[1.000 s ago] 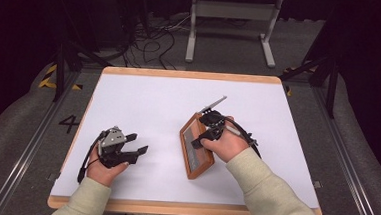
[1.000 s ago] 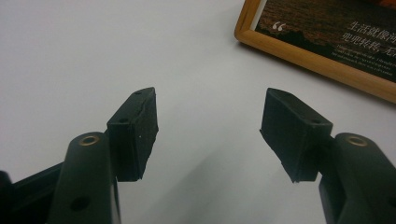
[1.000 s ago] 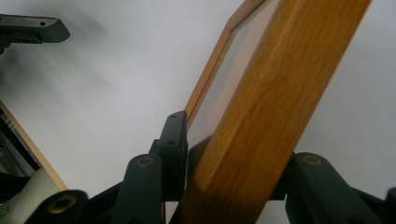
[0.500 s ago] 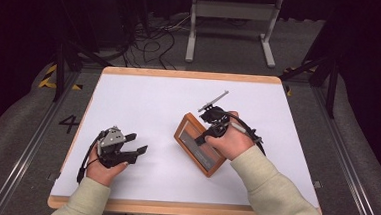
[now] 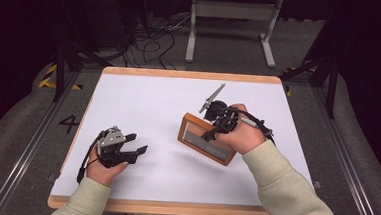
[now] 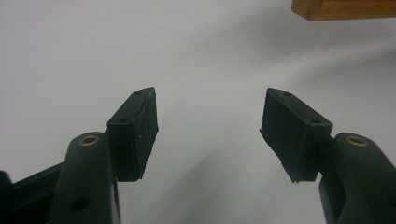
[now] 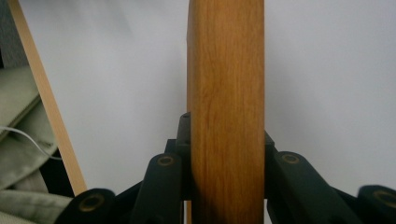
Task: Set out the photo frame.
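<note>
Listing what lies before me, largest first, places told by the clock from the middle of the high view.

Item one: the table (image 5: 144,97), a white top with a pale wooden edge. It bears everything else here.

Item two: the wooden frame (image 5: 207,139), a flat rectangle with a warm brown border and a grey panel inside. It sits at about four o'clock, just right of centre, tilted up on one long edge, and I cannot tell whether its low corner touches the white top. In the right gripper view its edge (image 7: 226,107) runs straight up between my jaws.

Item three: my right gripper (image 5: 216,123), at three o'clock. Its jaws have just been closing, and they are clamped narrow on the frame's border, one pad on each face.

Item four: my left gripper (image 5: 135,150), at eight o'clock, low over the bare table. Its jaws stand wide apart with nothing between them (image 6: 208,126). A corner of the frame (image 6: 343,8) shows at its one o'clock, well apart.

Step in hand, as I judge it: lifting and turning the frame by one edge. The next move likely calls for a firm pinch so that the smooth wood does not slip, and perhaps my idle left gripper to steady the far side.
</note>
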A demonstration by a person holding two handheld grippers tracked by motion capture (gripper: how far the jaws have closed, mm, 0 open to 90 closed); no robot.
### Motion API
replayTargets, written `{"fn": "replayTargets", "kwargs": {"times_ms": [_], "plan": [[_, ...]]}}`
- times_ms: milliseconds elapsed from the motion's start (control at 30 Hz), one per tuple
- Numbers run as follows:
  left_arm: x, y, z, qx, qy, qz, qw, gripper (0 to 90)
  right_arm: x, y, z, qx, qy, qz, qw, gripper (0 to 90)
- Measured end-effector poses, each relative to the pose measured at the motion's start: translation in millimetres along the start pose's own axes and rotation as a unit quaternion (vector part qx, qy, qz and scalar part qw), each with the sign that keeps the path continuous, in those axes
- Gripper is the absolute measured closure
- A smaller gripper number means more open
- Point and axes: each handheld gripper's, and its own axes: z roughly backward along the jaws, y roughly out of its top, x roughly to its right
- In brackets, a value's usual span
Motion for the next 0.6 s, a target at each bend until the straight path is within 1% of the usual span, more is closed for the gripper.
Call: {"fn": "replayTargets", "kwargs": {"times_ms": [133,167,200,267,300,400,467,600], "plan": [[0.3,-0.1,-0.1,0.000,-0.001,0.002,1.0000,36.8,-2.9,3.6,0.0,-0.012,0.001,0.041,0.9991,73.5],[0.3,-0.2,-0.3,0.001,-0.001,0.003,1.0000,36.8,-3.9,4.5,-0.5,-0.014,0.000,0.053,0.9985,73.5],[0.2,-0.3,-0.4,0.001,-0.001,0.003,1.0000,36.8,-5.2,5.5,-1.5,-0.016,0.000,0.071,0.9973,73.5],[0.3,-0.4,-0.4,-0.001,-0.002,0.004,1.0000,36.8,-6.9,6.6,-3.5,-0.019,0.001,0.089,0.9959,73.5],[0.3,-0.4,-0.4,-0.001,-0.002,0.004,1.0000,36.8,-6.9,6.6,-3.5,-0.019,0.001,0.089,0.9959,73.5],[0.5,-0.4,-0.4,0.000,-0.002,0.005,1.0000,36.7,-8.4,8.4,-8.5,-0.029,0.007,0.116,0.9928,73.5],[0.3,-0.5,-0.4,-0.001,-0.003,0.004,1.0000,36.8,-8.6,9.0,-11.9,-0.035,0.011,0.129,0.9910,73.5],[0.4,-0.6,-0.5,-0.002,-0.004,0.005,1.0000,36.8,-7.0,8.8,-21.8,-0.048,0.025,0.140,0.9886,73.5]]}}
